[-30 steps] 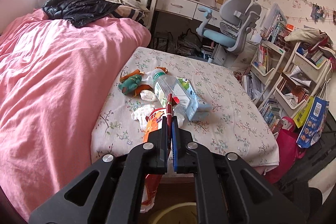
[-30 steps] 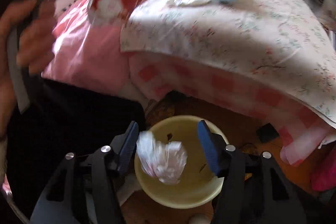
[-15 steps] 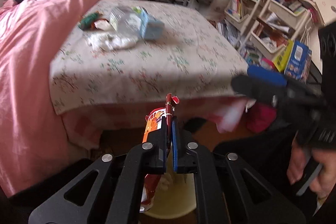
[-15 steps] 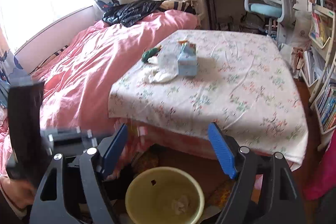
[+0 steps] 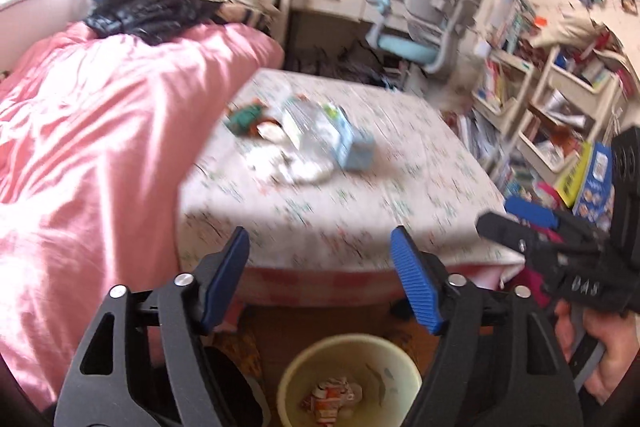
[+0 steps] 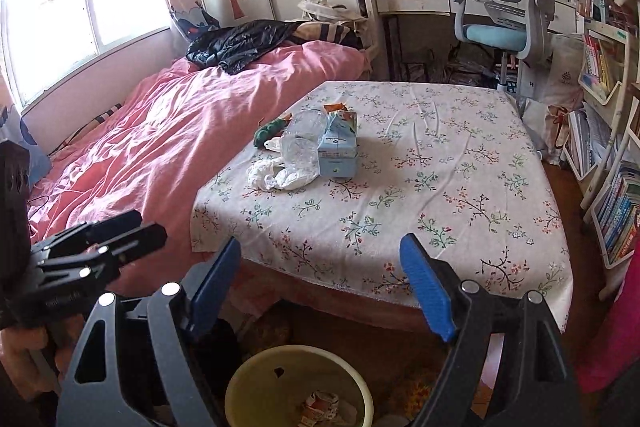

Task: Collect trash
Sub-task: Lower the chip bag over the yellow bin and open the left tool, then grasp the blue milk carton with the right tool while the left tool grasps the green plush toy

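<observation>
A yellow bin (image 5: 408,371) stands on the floor in front of the low table, with a red-orange wrapper (image 5: 332,397) and white tissue inside; it also shows in the right wrist view (image 6: 248,379). My left gripper (image 5: 320,283) is open and empty above the bin. My right gripper (image 6: 320,287) is open and empty above the bin too. On the flowered table (image 6: 440,187) lie a blue carton (image 6: 338,147), a crushed clear bottle (image 6: 300,143), white tissues (image 6: 276,175) and a green wrapper (image 6: 270,131).
A bed with a pink cover (image 6: 140,147) runs along the table's left side, with a black jacket (image 6: 240,43) at its far end. A grey-blue desk chair (image 6: 508,7) and desk stand behind the table. Bookshelves (image 6: 612,167) line the right.
My left gripper has opened and let the red-orange wrapper fall into the bin, then tilted up toward the table. My right gripper dropped its tissue a second ago and stays open.
</observation>
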A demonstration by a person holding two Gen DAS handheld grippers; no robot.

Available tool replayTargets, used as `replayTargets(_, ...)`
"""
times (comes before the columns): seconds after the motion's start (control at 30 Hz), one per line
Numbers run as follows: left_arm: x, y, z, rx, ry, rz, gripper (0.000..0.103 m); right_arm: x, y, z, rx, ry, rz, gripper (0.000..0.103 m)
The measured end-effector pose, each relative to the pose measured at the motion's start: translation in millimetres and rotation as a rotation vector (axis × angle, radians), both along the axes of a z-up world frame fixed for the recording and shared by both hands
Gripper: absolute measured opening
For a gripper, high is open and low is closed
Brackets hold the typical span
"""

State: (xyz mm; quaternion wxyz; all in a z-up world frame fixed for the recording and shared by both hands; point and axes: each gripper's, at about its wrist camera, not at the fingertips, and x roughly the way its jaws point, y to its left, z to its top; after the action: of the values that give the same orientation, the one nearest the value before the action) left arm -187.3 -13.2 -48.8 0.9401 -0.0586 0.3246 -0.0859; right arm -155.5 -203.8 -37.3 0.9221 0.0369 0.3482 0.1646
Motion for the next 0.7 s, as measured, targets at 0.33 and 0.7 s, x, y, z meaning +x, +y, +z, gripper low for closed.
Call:
replayTargets(0.33, 53.1, 25.8, 41.5, 0.09, -0.106, 0.111, 0.088, 35.8, 3.9, 28.9, -0.04, -0.094, 0.016, 0.079)
replayTargets(0.7, 115.9, 36.0, 37.5, 0.129, -0.109, 0.182, 0.089, 88.8, -5.2, 5.7, 0.032, -0.027, -0.05, 0.079)
